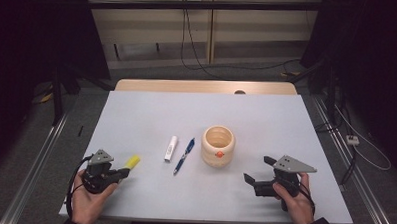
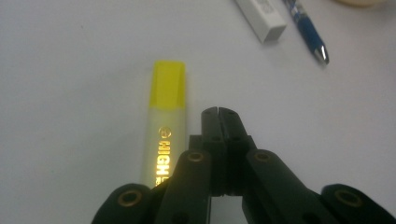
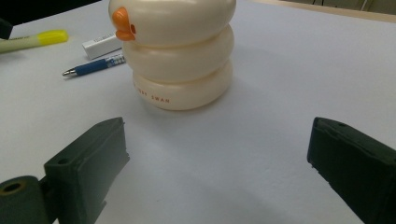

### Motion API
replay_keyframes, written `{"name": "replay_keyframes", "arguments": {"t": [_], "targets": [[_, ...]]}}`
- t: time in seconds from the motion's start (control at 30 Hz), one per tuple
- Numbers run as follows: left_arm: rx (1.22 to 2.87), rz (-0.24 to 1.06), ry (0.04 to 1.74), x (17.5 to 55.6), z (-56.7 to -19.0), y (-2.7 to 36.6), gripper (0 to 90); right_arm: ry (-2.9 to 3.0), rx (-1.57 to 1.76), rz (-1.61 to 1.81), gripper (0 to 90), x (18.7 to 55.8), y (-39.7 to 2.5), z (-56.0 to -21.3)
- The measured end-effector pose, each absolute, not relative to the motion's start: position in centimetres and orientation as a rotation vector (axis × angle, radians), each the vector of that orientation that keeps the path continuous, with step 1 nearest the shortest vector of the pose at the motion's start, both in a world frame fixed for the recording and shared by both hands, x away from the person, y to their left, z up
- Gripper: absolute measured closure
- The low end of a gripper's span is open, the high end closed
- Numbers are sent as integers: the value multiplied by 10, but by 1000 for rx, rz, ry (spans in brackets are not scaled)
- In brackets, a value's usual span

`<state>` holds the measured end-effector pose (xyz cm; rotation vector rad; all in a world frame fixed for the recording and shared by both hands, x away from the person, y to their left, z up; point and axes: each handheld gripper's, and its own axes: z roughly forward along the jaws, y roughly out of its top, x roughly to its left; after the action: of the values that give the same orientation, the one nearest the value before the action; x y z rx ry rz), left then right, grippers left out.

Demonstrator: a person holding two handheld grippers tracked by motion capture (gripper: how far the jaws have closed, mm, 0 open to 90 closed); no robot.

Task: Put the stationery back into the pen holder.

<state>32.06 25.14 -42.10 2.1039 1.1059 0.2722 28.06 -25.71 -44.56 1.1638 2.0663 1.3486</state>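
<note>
1. The left gripper (image 1: 120, 173) sits near the table's (image 1: 151, 115) front edge at about 7 o'clock, its jaws pressed together and holding nothing; bare surface lies to its right.
2. The yellow highlighter (image 1: 132, 161) lies flat just beside that gripper, off the jaw tips toward 1 o'clock; whether they touch cannot be told.
3. The right gripper (image 1: 258, 173), at 5 o'clock, has its jaws spread wide, with clear table between it and the cream pen holder (image 1: 218, 145).
4. The left gripper view shows gold lettering on the highlighter (image 2: 166, 130); the right gripper view shows the holder's (image 3: 180, 51) orange beak.
5. Farther in, a white eraser (image 1: 170, 147) and blue pen (image 1: 184, 156) lie side by side, apart.
</note>
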Motion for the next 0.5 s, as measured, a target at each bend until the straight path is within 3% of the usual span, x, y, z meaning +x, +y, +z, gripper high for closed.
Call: {"name": "replay_keyframes", "arguments": {"t": [0.1, 0.2, 0.27, 0.4, 0.5], "targets": [[2063, 258, 1090, 321, -420, 252, 876, 2063, 1171, 1347, 43, 281, -258, -446], [1994, 320, 1098, 321, -417, 256, 683, 2058, 1170, 1351, 43, 280, -259, -445], [1956, 322, 1108, 321, -414, 260, 625, 2056, 1172, 1352, 41, 280, -259, -445], [1918, 325, 1138, 324, -415, 263, 347, 2057, 1173, 1353, 41, 280, -259, -445], [1953, 287, 1083, 328, -413, 260, 275, 2058, 1172, 1350, 41, 281, -259, -445]]}}
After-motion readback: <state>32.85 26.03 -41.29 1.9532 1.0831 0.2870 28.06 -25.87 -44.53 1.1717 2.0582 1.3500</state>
